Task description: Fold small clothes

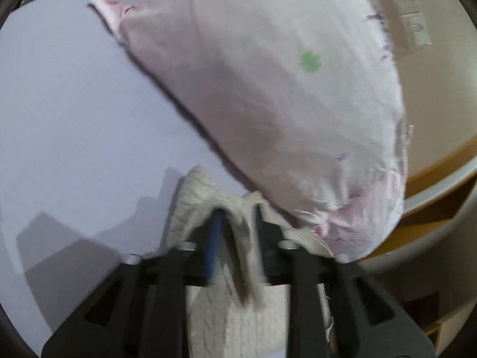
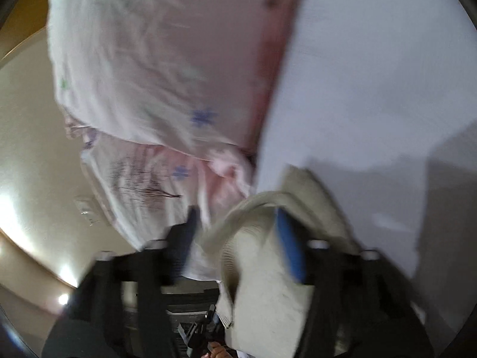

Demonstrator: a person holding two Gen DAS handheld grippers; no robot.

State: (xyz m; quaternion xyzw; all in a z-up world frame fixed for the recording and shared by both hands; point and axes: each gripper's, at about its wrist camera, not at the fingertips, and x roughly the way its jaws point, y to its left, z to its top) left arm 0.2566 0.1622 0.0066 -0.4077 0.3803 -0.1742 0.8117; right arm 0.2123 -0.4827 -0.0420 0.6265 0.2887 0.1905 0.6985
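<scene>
Gripping a cream knit (image 1: 235, 322), left gripper (image 1: 237, 217) jaws clamped on its fold, right gripper (image 2: 238, 223) likewise (blurred), pink cloth (image 1: 268, 95) above table (image 1: 74, 104).

Beige wall (image 1: 432, 95), wall switch plate (image 1: 413, 26), wooden furniture edge (image 1: 432, 173)

My matt black plastic grippers — left (image 1: 238, 223), right (image 2: 238, 229) — pinch cream ribbed knit (image 1: 232, 322); thin printed cotton (image 1: 268, 89) — matt.
</scene>
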